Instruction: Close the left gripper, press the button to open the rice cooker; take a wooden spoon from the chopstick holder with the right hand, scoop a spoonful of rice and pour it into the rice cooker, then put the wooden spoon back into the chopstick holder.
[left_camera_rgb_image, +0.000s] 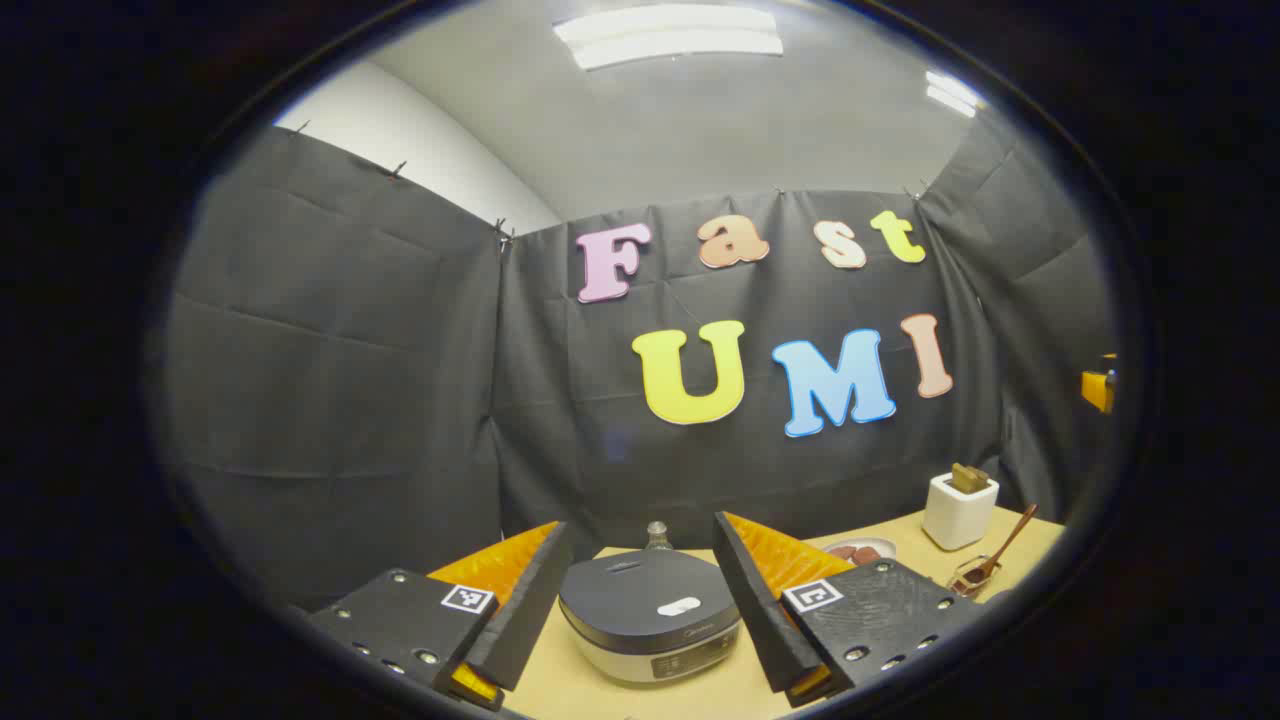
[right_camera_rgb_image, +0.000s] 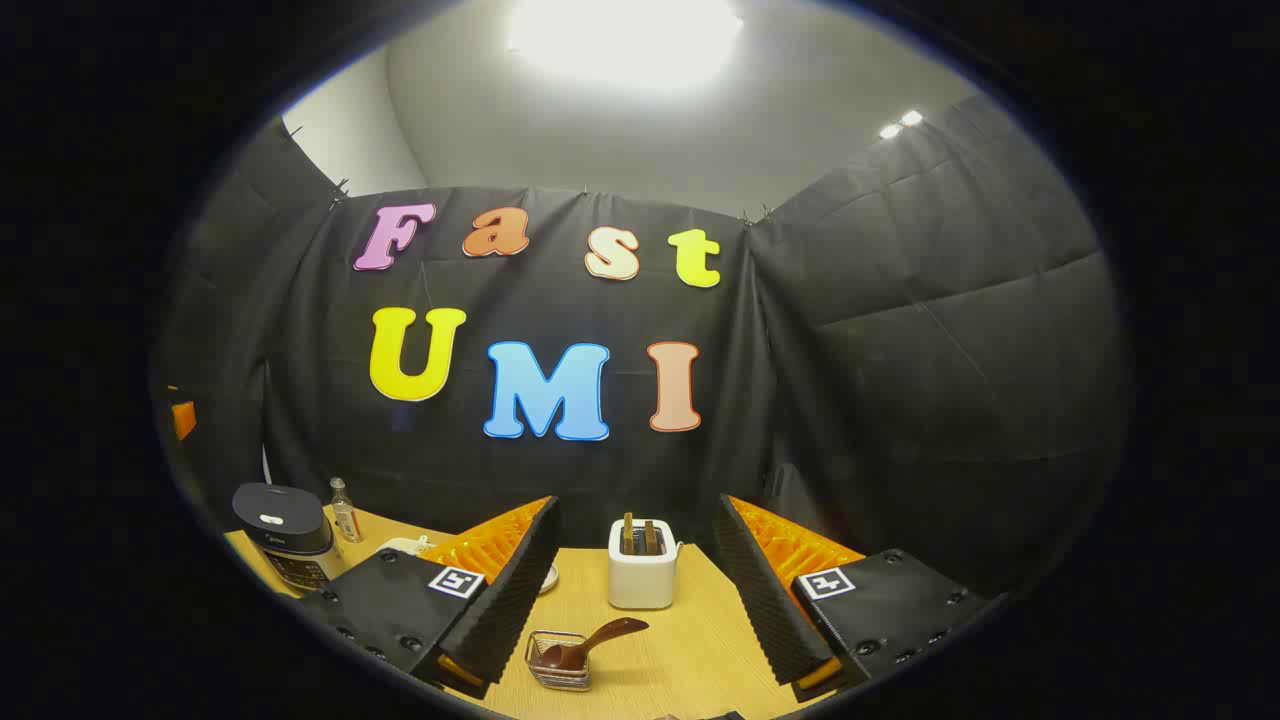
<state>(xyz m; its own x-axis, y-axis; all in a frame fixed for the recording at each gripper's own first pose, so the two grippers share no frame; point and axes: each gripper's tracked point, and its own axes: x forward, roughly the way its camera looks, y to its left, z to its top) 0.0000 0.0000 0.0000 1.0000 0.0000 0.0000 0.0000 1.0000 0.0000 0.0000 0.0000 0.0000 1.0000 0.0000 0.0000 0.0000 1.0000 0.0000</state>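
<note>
In the left gripper view the rice cooker (left_camera_rgb_image: 650, 615) sits low on the wooden table (left_camera_rgb_image: 570, 690), its dark lid down, with a white button (left_camera_rgb_image: 680, 606) on top. My left gripper (left_camera_rgb_image: 640, 527) is open, and the cooker lies between and beyond its fingers. At the right, a wooden spoon (left_camera_rgb_image: 1003, 548) leans in a small wire holder (left_camera_rgb_image: 968, 580). In the right gripper view the same spoon (right_camera_rgb_image: 592, 640) rests in the wire holder (right_camera_rgb_image: 558, 662) just ahead of my open right gripper (right_camera_rgb_image: 636, 505). The cooker (right_camera_rgb_image: 280, 530) stands far left.
A white toaster (right_camera_rgb_image: 642, 575) holding bread stands behind the wire holder. A small bottle (right_camera_rgb_image: 345, 510) stands next to the cooker. A plate (left_camera_rgb_image: 860, 550) with reddish pieces lies mid-table. An orange part of the other gripper (left_camera_rgb_image: 1098, 388) shows at the right edge.
</note>
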